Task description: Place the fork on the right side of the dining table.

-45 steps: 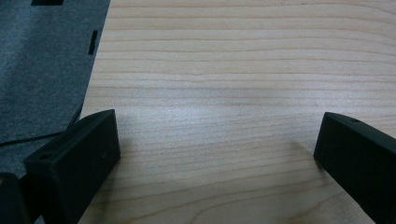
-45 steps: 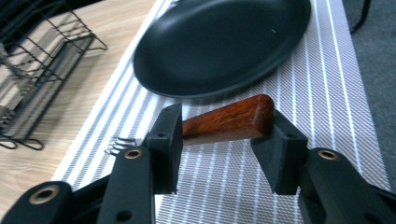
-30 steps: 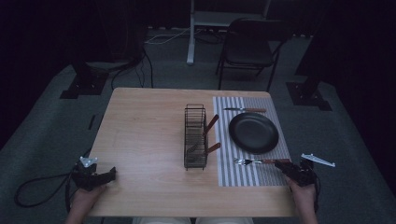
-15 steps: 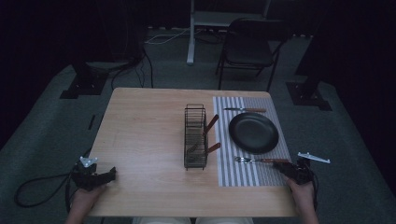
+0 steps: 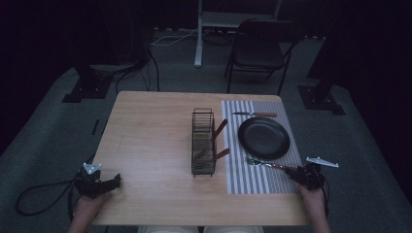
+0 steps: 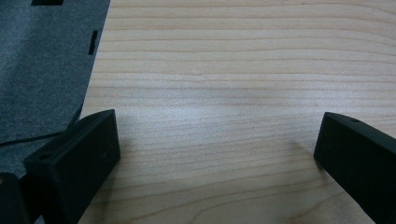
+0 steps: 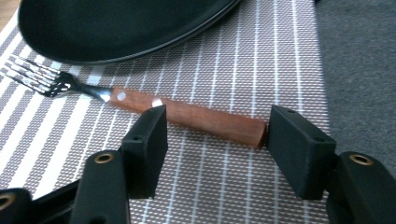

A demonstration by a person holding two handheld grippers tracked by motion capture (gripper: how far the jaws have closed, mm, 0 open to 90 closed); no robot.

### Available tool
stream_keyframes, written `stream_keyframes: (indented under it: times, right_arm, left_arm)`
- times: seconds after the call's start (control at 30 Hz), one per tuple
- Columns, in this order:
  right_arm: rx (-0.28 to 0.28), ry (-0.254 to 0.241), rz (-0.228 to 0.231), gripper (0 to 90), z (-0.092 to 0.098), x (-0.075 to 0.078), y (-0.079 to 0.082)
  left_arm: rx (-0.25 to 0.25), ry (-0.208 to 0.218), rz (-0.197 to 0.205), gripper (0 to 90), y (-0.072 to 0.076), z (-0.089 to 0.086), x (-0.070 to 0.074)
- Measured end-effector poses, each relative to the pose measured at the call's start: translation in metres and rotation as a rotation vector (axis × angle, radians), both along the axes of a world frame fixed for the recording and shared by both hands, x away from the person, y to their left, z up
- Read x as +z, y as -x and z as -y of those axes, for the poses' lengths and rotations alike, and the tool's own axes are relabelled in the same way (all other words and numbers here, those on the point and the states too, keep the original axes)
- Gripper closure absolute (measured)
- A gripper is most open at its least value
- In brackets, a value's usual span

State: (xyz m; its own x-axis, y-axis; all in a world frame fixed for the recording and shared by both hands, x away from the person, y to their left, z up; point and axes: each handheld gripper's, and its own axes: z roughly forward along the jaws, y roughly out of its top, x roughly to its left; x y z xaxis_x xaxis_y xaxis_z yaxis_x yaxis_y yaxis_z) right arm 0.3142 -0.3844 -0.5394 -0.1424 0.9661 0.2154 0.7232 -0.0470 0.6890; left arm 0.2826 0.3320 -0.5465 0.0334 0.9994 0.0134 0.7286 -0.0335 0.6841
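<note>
Right gripper (image 7: 212, 135) sat at the near right corner of the striped placemat (image 7: 261, 70), jaws apart and just been opening. Fork (image 7: 140, 105) lay flat on the placemat between the jaws, wooden handle end close to the right-hand jaw, nothing pressing on it as far as I could see. Fork tines pointed away toward the mat's left side, just in front of the near rim of the black plate (image 7: 116, 28).

In the high view the fork (image 5: 265, 164) was on the placemat's near strip, just below the plate (image 5: 264, 138), with the right gripper (image 5: 302, 174) at its handle end. A knife (image 5: 255, 114) lay on the placemat's far edge, beyond the plate. Wire rack (image 5: 203, 141) stood just left of the placemat, wooden-handled utensils sticking out of it toward the mat.

Left gripper (image 5: 104, 183) rested well left of the placemat, at the table's (image 5: 145, 141) near left corner. Jaws wide apart over bare wood, gripping nothing.
</note>
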Motion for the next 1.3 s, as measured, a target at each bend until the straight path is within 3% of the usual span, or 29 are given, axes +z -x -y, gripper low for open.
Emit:
stream_keyframes:
  times: [0.27, 0.57, 0.67, 0.9, 1.03, 1.17, 1.3]
  right_arm:
    - [-0.019, -0.066, 0.042, 37.1, 0.005, 0.01, 0.007]
    - [0.072, -0.139, 0.058, 22.2, -0.023, 0.011, 0.012]
    - [0.122, -0.101, 0.066, 18.8, -0.044, 0.013, 0.013]
    - [0.236, -0.078, 0.077, 19.4, -0.084, 0.015, 0.005]
    - [0.239, -0.035, 0.073, 19.3, -0.092, 0.012, -0.003]
    - [0.221, -0.027, 0.072, 19.3, -0.089, 0.009, -0.008]
    - [0.208, -0.051, 0.057, 19.3, -0.082, 0.006, -0.015]
  left_arm:
    - [0.0, 0.0, -0.001, 0.7, 0.0, 0.0, 0.0]
    - [0.0, 0.0, 0.0, 0.6, 0.0, 0.0, 0.0]
    - [0.0, 0.0, 0.0, 0.7, 0.0, 0.0, 0.0]
    - [-0.001, 0.0, -0.001, 0.7, 0.0, 0.0, 0.0]
    - [0.0, 0.0, -0.001, 0.7, 0.0, 0.0, 0.0]
    - [0.0, 0.0, 0.0, 0.7, 0.0, 0.0, 0.0]
    - [0.0, 0.0, 0.0, 0.7, 0.0, 0.0, 0.0]
